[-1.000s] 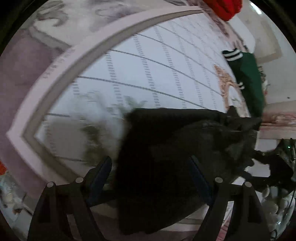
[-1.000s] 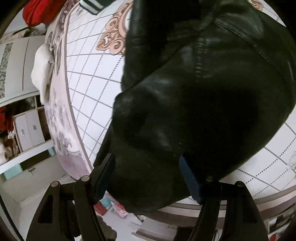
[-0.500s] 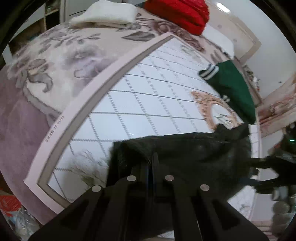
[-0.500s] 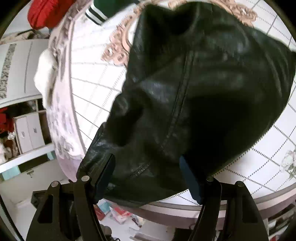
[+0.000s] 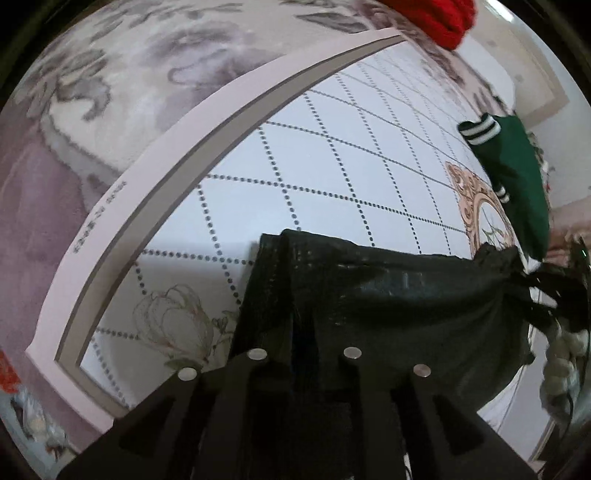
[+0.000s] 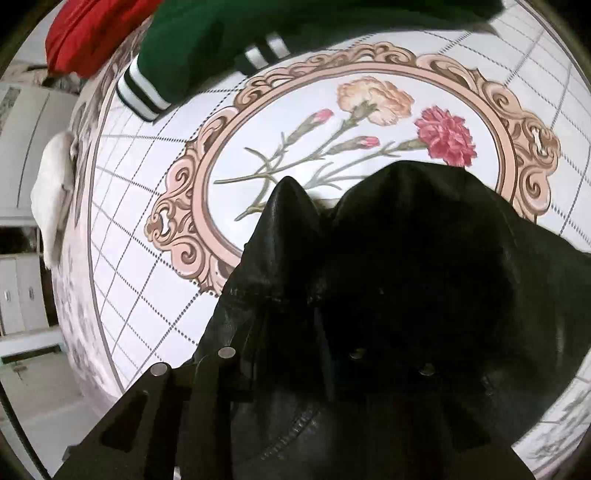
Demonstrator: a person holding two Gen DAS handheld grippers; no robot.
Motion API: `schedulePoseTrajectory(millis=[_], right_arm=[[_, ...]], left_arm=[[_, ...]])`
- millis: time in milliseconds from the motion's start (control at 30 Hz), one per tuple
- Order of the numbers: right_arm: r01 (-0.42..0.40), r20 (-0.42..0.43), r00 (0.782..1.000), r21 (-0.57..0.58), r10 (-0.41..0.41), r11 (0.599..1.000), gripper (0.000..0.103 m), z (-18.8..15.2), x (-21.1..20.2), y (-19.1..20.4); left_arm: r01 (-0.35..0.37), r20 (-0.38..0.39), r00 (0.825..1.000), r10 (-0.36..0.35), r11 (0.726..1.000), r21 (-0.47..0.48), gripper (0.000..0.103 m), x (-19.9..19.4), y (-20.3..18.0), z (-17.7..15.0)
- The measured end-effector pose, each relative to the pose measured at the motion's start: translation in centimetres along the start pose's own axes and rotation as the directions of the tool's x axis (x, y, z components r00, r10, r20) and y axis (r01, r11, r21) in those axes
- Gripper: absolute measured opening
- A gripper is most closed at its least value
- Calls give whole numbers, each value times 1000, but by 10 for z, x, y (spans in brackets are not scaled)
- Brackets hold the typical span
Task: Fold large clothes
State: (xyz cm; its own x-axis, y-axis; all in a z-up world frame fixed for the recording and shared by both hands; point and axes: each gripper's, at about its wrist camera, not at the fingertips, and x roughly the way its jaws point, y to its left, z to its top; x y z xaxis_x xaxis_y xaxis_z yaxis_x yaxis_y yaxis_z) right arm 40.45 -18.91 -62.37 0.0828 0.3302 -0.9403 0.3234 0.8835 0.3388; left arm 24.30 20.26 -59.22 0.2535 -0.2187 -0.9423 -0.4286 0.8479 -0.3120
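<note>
We've got the left gripper [image 5: 303, 332] closed on the black leather jacket [image 5: 388, 306], fingers pinched together w/ a fold of the hem edge between them. Same on the other side: the right gripper [image 6: 291, 332] is clamped on the jacket [image 6: 424, 266], near a pointed flap that sticks up just beyond the fingers; its right finger is mostly hidden under draped leather, so we only see the left one clearly.

The jacket lies bunched on the bed, over a white bedspread [image 5: 332, 155] w/ a dotted diamond grid. In the left wrist view it stretches from our fingers toward the far right, where the other gripper shows dimly at the frame edge. In the right wrist view its upper edge overlaps the lower part of an ornate pink oval frame [image 6: 192, 206] printed on the bedspread, w/ carnations inside; the dark leather touches the red carnation's lower side.

Beyond the jacket, well apart from it, lies a green garment [image 6: 221, 40] w/ black-and-white striped cuffs. A red garment [image 6: 88, 33] sits further back, near the bed's far end. A folded white item [image 6: 51, 199] rests at the bed's edge in the right wrist view.
</note>
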Motion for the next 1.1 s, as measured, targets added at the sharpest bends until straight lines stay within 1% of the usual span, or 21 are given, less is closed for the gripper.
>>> schedulePoseTrajectory(millis=[33,67,133,167,200,233,267,333,400,467,567,600,667,700,733,767,800,867,933,1033,1100], right_arm=[[-12,-14,1000,5,12,1000,25,0,-5,-2],[-34,-25,999,8,34,999,28,-2,-14,-5],[-110,-45,993,34,111,993,32,-15,-37,-17],[-140,-46,989,47,142,989,39,-23,-47,-26],[-168,-43,984,59,170,984,51,-35,-60,-38],[-178,-34,983,69,181,982,56,-47,-70,-46],[-179,-20,983,80,181,981,63,-59,-81,-59],[-152,-4,988,104,153,983,63,-80,-95,-86],[-120,8,993,141,120,983,63,-96,-102,-115],[-116,19,993,179,114,977,63,-105,-103,-146],[-124,54,992,257,114,959,64,-110,-94,-186],[-132,66,991,274,119,953,67,-106,-90,-199],[-165,78,986,279,148,946,68,-95,-79,-214],[-175,87,984,286,157,942,68,-86,-70,-219],[-184,91,982,297,164,937,68,-81,-64,-225],[-177,82,984,321,159,930,68,-76,-56,-233],[-151,52,988,361,142,920,68,-73,-49,-239],[-153,27,988,402,155,903,68,-72,-53,-244],[-121,17,992,365,124,923,68,-75,-70,-237],[-113,56,993,275,102,955,68,-81,-104,-215],[-152,85,987,191,138,970,66,-78,-120,-190]], left_arm=[[-13,8,1000,13,1000,0,14,-5,0,0],[-28,30,999,28,1000,9,15,-12,-6,2],[-40,97,995,36,998,47,30,-35,-17,1],[-54,126,991,45,996,73,57,-46,-25,0],[-70,154,987,53,992,106,89,-54,-36,-1],[-77,170,984,50,985,157,102,-60,-52,-2],[-73,169,985,40,979,191,103,-60,-63,-2],[-74,146,989,35,960,270,103,-54,-93,-4],[-27,91,996,-2,949,314,103,-35,-126,-7],[32,29,999,-44,939,343,103,-10,-154,-11],[17,-16,1000,-11,927,374,103,34,-194,-7],[2,-27,1000,9,930,368,103,48,-201,-3],[-38,-53,997,59,939,343,103,86,-208,11],[-40,-75,995,69,940,338,103,100,-207,15],[-23,-89,995,54,946,322,103,108,-205,19],[-1,-65,998,24,947,320,103,105,-205,21],[-8,-54,998,29,939,345,103,101,-209,21],[-40,-49,997,64,926,376,103,89,-212,17],[-39,-43,997,59,930,366,103,73,-210,13],[-80,0,996,85,937,341,103,40,-202,6],[-105,24,994,103,940,324,103,30,-199,7]])
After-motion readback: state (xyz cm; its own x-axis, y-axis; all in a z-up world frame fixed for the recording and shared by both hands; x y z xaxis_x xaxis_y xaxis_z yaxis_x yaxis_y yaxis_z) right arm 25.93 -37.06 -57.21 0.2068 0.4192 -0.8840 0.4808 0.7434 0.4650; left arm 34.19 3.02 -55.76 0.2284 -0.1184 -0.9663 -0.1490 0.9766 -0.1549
